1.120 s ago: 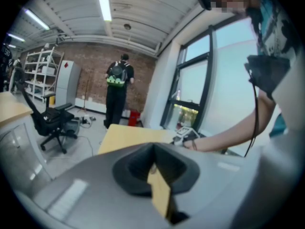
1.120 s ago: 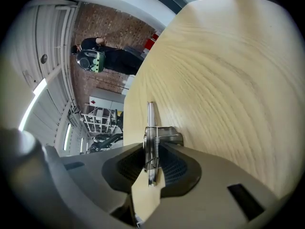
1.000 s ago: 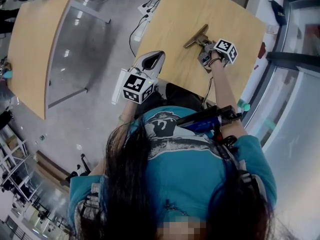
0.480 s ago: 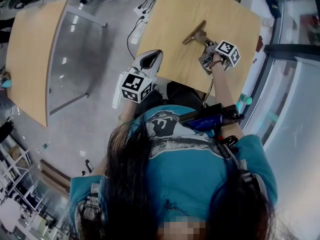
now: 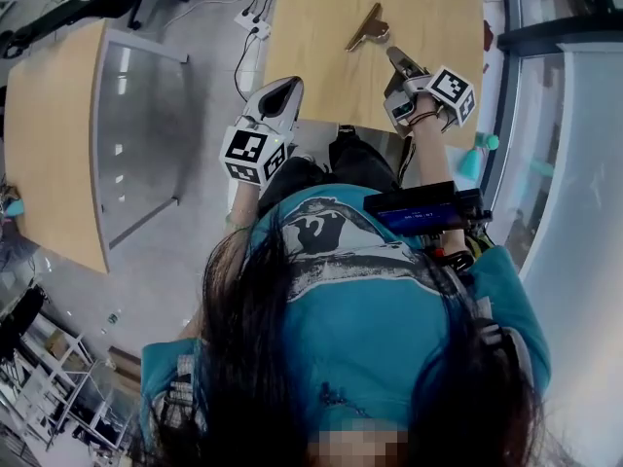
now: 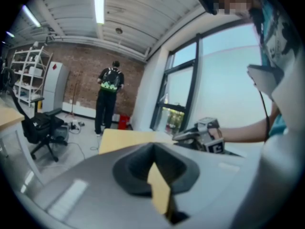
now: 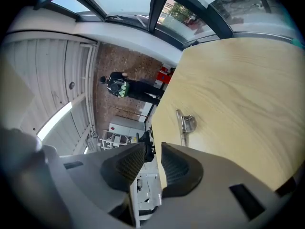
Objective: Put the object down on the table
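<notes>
A brass-coloured metal clip (image 5: 365,29) (image 7: 185,124) lies flat on the light wooden table (image 5: 311,27) (image 7: 238,89), alone near its middle. My right gripper (image 5: 397,58) (image 7: 152,163) hangs a short way back from the clip, its jaws slightly open with nothing between them. My left gripper (image 5: 280,93) (image 6: 157,185) hovers at the table's near left edge with its jaws together and holds nothing. The left gripper view also catches the right gripper (image 6: 205,135) over the table (image 6: 124,140).
A second wooden table (image 5: 49,115) stands to the left across a grey floor. A power strip with cables (image 5: 251,22) lies by the table's left side. An office chair (image 6: 43,128) and a standing person (image 6: 108,97) are farther off. Windows run along the right.
The right gripper has let go of the clip and drawn back toward me; the clip now lies apart on the table. The left gripper kept its place.
</notes>
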The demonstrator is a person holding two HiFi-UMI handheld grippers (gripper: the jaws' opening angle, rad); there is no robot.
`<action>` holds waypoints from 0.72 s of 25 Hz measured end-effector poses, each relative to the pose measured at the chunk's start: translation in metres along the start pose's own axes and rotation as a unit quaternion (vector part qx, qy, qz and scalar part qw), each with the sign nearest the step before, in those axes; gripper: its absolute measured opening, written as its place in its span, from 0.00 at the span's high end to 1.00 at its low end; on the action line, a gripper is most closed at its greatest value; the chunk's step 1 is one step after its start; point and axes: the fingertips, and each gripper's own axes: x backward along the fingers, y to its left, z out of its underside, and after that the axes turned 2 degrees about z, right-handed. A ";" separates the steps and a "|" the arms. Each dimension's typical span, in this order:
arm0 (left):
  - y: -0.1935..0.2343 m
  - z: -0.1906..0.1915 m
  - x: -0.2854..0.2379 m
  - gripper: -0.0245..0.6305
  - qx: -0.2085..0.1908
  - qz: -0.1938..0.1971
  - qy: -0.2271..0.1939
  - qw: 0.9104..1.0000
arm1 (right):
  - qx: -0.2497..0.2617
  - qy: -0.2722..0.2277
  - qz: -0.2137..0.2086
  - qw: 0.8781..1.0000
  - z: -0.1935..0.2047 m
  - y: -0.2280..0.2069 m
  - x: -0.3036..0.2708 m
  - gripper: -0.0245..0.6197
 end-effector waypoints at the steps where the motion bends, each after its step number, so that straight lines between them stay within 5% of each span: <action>1: -0.001 0.001 0.008 0.96 -0.003 0.006 0.000 1.000 | 0.002 -0.003 -0.006 1.000 0.011 0.006 0.007 0.79; 6: -0.006 0.008 0.000 0.96 -0.011 0.039 0.006 0.999 | 0.022 -0.013 -0.008 1.000 0.030 0.005 0.019 0.82; 13: -0.043 0.037 0.058 0.96 -0.013 0.103 0.024 0.994 | 0.035 -0.021 -0.018 0.999 0.128 0.021 0.085 0.87; 18: -0.046 0.047 0.045 0.96 -0.003 0.126 0.029 0.992 | 0.053 -0.008 0.009 0.999 0.142 0.008 0.085 0.88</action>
